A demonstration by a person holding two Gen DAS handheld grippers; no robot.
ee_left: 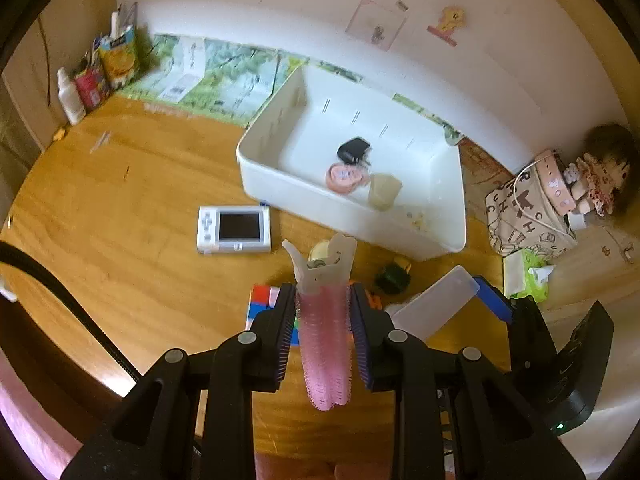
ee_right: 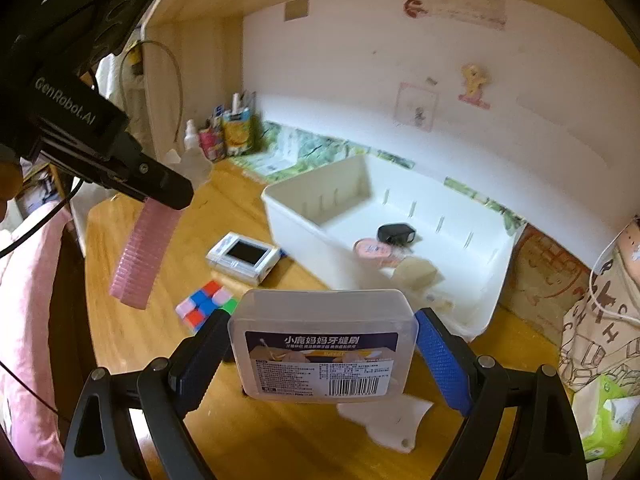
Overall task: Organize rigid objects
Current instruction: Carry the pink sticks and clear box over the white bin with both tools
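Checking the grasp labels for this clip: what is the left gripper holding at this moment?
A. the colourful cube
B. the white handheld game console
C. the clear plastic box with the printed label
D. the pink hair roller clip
D: the left gripper is clamped on the pink hair roller clip, which hangs below it in the right wrist view; the right gripper holds the clear box.

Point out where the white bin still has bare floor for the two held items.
White plastic bin: its left half is bare, up to the black charger. The front right corner is crowded with the charger, pink round case and beige cup.
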